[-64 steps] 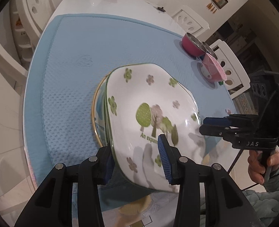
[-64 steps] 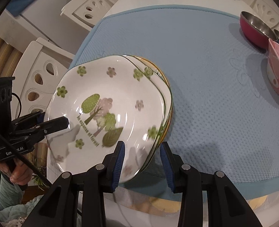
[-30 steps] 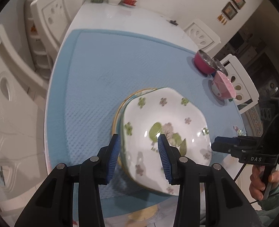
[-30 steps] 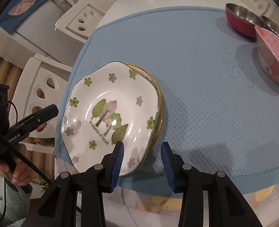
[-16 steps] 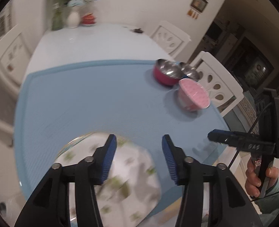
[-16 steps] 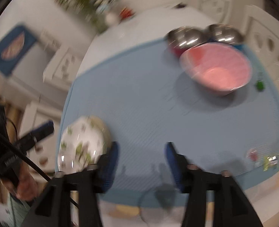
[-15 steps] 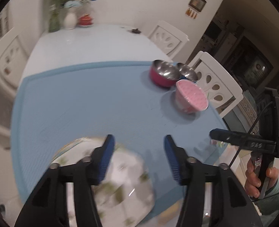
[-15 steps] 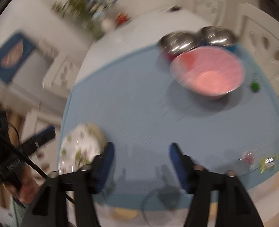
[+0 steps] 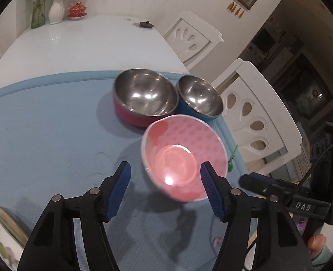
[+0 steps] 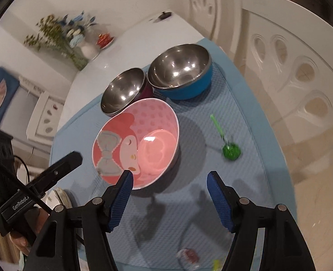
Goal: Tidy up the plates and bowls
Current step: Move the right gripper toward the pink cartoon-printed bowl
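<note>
A pink cartoon-print bowl (image 9: 182,158) (image 10: 139,142) stands on the blue mat (image 9: 42,124) near its right edge. Behind it a red-sided steel bowl (image 9: 143,99) (image 10: 121,90) and a blue-sided steel bowl (image 9: 199,99) (image 10: 182,72) sit side by side. My left gripper (image 9: 165,169) hovers open over the pink bowl's near rim, nothing between its pads. My right gripper (image 10: 169,177) is open above bare mat, just right of that bowl. The stacked plates (image 9: 1,237) (image 10: 60,194) lie at the mat's left, mostly cut off.
A small green spoon (image 10: 229,151) lies on the mat right of the pink bowl. White chairs (image 9: 256,117) stand close along the table's right side. A vase with flowers (image 9: 55,11) and a red lidded cup sit at the far end of the white table (image 9: 87,45).
Both grippers let go of the flowered plate, leaving it on the stack, and swept right across the mat to the bowls. Their jaws now stand much wider.
</note>
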